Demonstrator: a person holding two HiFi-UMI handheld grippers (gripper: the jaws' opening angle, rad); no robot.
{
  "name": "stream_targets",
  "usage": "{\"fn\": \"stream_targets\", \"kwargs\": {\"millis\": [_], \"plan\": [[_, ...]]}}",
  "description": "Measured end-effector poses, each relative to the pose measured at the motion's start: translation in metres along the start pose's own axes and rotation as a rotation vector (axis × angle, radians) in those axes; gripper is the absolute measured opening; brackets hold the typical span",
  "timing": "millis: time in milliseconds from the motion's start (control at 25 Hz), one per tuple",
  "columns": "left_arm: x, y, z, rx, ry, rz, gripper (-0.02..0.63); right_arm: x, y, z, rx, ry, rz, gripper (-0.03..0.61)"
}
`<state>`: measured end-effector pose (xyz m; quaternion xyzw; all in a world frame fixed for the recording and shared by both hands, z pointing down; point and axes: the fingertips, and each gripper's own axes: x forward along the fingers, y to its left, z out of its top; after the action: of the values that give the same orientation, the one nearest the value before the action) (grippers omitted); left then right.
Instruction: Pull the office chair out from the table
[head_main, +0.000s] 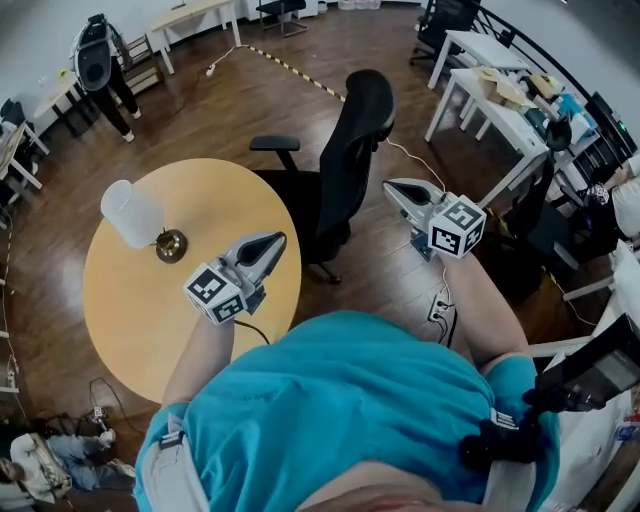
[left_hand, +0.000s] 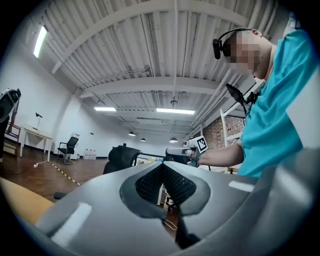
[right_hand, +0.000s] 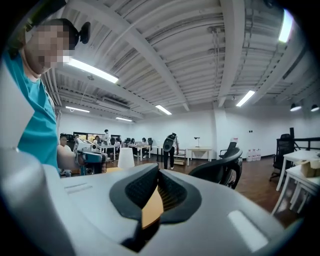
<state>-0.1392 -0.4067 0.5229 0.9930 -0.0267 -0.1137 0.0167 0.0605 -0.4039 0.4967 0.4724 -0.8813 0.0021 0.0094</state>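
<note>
The black office chair (head_main: 345, 170) stands just beside the round wooden table (head_main: 150, 320), at its right edge, backrest turned away; whether the seat reaches under the rim is hard to tell from above; the left gripper (head_main: 270, 245) hangs over the table near the chair, fingers closed on nothing; the right gripper (head_main: 395, 190) hovers just beyond the backrest, fingers likewise together and empty.

No legible text, brand or number was noted in any view. Only square black-and-white markers (head_main: 209, 287) were recorded, on the cube (head_main: 222, 297) of the left gripper (head_main: 278, 239) and the cube (head_main: 458, 226) of the right gripper (head_main: 390, 185).
</note>
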Motion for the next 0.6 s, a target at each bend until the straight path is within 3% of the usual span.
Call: {"fn": "stream_targets", "kwargs": {"millis": [200, 400, 600], "plan": [[0.048, 0.026, 0.012, 0.005, 0.032, 0.004, 0.009, 0.011, -0.056, 0.026, 0.004, -0.016, 0.012, -0.002], [0.105, 0.040, -0.001, 0.041, 0.075, 0.070, 0.011, -0.002, -0.124, 0.048, -0.022, -0.065, 0.067, 0.009], [0.182, 0.056, -0.013, 0.093, 0.111, 0.170, 0.073, -0.009, -0.205, 0.053, -0.044, -0.066, 0.168, 0.088]]}}
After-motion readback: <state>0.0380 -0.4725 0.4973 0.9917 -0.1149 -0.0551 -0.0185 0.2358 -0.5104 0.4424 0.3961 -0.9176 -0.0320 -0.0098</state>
